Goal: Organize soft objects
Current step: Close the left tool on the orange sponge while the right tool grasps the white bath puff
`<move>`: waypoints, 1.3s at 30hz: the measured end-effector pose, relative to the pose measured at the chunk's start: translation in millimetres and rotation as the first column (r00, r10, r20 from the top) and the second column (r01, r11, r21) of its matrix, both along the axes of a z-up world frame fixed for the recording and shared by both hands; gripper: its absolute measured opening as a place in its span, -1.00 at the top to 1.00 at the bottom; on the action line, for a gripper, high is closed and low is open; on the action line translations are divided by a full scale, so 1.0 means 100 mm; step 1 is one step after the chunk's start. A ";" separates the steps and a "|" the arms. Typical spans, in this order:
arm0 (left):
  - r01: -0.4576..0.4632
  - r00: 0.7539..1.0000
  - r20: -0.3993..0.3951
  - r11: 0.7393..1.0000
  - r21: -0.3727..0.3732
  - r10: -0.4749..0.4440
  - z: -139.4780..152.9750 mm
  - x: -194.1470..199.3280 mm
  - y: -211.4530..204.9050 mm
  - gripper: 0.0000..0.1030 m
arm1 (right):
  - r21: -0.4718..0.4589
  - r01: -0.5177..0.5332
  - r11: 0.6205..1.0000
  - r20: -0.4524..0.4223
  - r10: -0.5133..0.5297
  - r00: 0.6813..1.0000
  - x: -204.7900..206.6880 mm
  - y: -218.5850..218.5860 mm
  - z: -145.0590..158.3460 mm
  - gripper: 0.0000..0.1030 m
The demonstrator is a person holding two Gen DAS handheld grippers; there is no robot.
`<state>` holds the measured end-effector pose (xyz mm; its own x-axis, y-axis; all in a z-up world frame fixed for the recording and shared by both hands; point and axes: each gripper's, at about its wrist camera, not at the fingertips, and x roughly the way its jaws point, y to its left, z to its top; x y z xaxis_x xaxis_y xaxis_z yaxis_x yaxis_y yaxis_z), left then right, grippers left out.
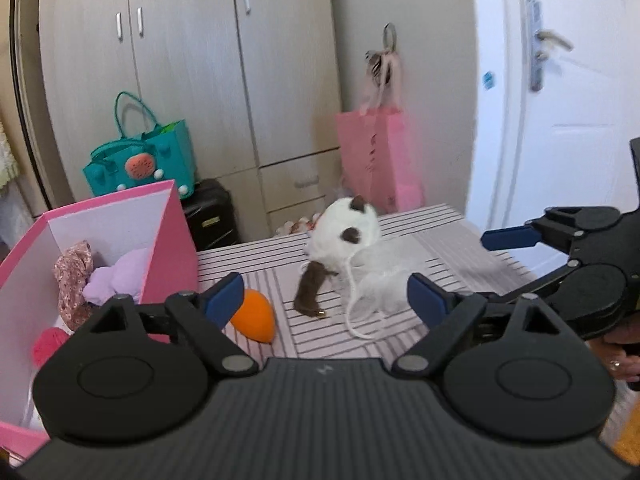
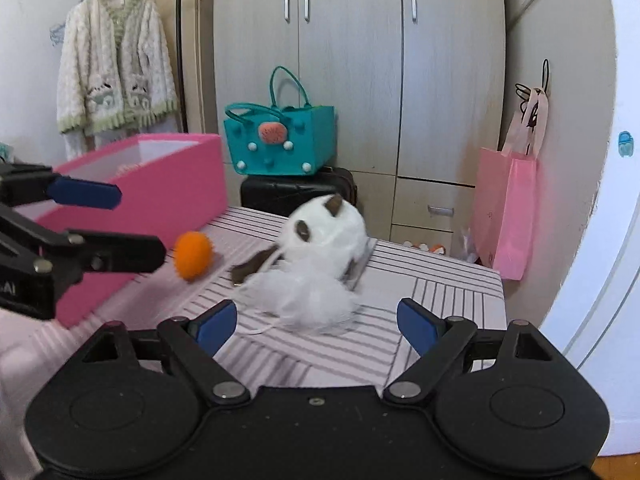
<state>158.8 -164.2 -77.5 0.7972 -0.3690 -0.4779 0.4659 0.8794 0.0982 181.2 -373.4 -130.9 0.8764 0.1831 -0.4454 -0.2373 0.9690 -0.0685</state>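
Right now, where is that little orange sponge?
The orange sponge lies on the striped table, left of the white plush toy and close beside the pink box in both views.

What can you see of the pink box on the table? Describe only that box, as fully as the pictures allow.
The pink box is rectangular, open-topped, seemingly stiff card, bright pink outside and white inside. It stands upright on the striped table, at its left side. Inside lie a floral cloth, a lilac soft item and something red. The orange ball sits close beside its wall; whether they touch is unclear. No gripper touches it.
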 end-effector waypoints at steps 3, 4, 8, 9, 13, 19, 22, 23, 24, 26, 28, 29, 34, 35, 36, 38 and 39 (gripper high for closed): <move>-0.031 0.997 -0.068 0.999 0.042 0.033 -0.08 0.26 -0.10 -0.27 | 0.014 -0.018 1.000 -0.031 0.019 0.999 0.20 -0.04 -0.06 -0.75; -0.051 0.995 -0.087 0.998 0.047 0.055 -0.10 0.36 -0.12 -0.23 | 0.026 -0.026 0.999 -0.040 0.027 0.999 0.26 -0.05 -0.06 -0.75; -0.140 0.982 -0.120 0.987 0.075 0.149 -0.22 0.68 -0.16 -0.23 | 0.042 -0.066 0.997 -0.083 0.069 0.994 0.52 -0.01 -0.10 -0.75; -0.158 0.979 -0.112 0.983 0.090 0.168 -0.24 0.72 -0.18 -0.23 | 0.034 -0.068 0.997 -0.092 0.071 0.993 0.58 0.01 -0.12 -0.75; -0.198 0.971 -0.106 0.972 0.126 0.212 -0.36 0.85 -0.20 -0.19 | 0.015 -0.080 0.997 -0.106 0.081 0.991 0.72 0.06 -0.20 -0.75; -0.239 0.965 -0.082 0.962 0.136 0.251 -0.49 0.82 -0.16 -0.05 | 0.119 -0.095 0.988 -0.152 0.112 0.982 0.80 0.04 -0.27 -0.75; -0.260 0.960 -0.074 0.957 0.130 0.271 -0.51 0.83 -0.14 -0.04 | 0.112 -0.102 0.988 -0.161 0.119 0.980 0.83 0.07 -0.30 -0.75; -0.264 0.959 -0.065 0.955 0.137 0.274 -0.52 0.84 -0.15 -0.04 | 0.102 -0.103 0.989 -0.164 0.119 0.979 0.84 0.08 -0.32 -0.75; -0.267 0.959 -0.056 0.953 0.143 0.277 -0.53 0.83 -0.17 -0.04 | 0.090 -0.101 0.991 -0.165 0.115 0.980 0.84 0.10 -0.33 -0.75; -0.278 0.957 -0.040 0.948 0.154 0.287 -0.55 0.82 -0.20 -0.05 | 0.074 -0.098 0.992 -0.159 0.109 0.981 0.84 0.11 -0.34 -0.74; -0.287 0.955 -0.021 0.943 0.167 0.295 -0.58 0.82 -0.22 -0.05 | 0.067 -0.097 0.993 -0.153 0.106 0.982 0.83 0.12 -0.34 -0.73; -0.289 0.955 -0.011 0.941 0.178 0.295 -0.59 0.81 -0.22 -0.05 | 0.065 -0.097 0.993 -0.150 0.106 0.983 0.82 0.12 -0.35 -0.67; -0.273 0.962 0.039 0.934 0.232 0.271 -0.60 0.71 -0.27 0.22 | 0.010 -0.098 0.995 -0.126 0.099 0.987 0.79 0.14 -0.36 -0.20; -0.276 0.961 0.057 0.928 0.250 0.270 -0.60 0.70 -0.28 0.47 | 0.010 -0.099 0.995 -0.121 0.100 0.988 0.78 0.14 -0.35 -0.03; -0.283 0.959 0.080 0.921 0.270 0.271 -0.61 0.69 -0.29 0.48 | 0.011 -0.102 0.995 -0.119 0.102 0.988 0.77 0.13 -0.34 0.04; -0.264 0.965 0.088 0.922 0.283 0.249 -0.61 0.67 -0.29 0.51 | 0.005 -0.108 0.994 -0.118 0.108 0.987 0.75 0.13 -0.33 0.21; -0.265 0.964 0.097 0.921 0.286 0.247 -0.61 0.66 -0.28 0.52 | 0.002 -0.111 0.994 -0.119 0.110 0.987 0.73 0.14 -0.33 0.24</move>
